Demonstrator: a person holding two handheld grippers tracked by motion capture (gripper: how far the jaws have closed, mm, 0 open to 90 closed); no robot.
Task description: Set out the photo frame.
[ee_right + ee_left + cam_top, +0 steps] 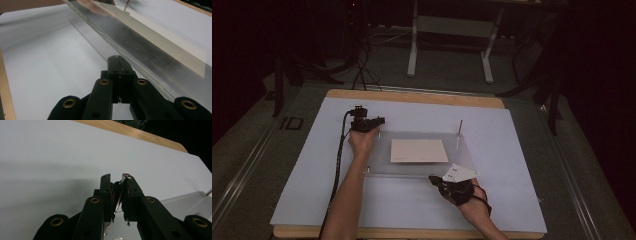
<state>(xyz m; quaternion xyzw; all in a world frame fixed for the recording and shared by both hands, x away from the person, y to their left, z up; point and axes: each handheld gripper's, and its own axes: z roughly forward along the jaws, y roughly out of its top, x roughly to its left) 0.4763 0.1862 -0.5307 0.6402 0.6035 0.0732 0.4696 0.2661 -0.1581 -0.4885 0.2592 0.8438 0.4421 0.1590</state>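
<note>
A clear plastic plate lies on the white sheet with a beige paper under its middle. Thin metal pins stand at its corners, the tallest at the far right. My left gripper is at the plate's far left corner. In the left gripper view it is shut on a slanted metal pin. My right gripper rests at the plate's near edge, right of centre. In the right gripper view it is shut with nothing between the jaws, just beside the plate's edge.
The white sheet covers a wooden table whose edge shows at the back. A short pin stands at the plate's near left corner. Beyond the table are a white stand, cables and dark floor.
</note>
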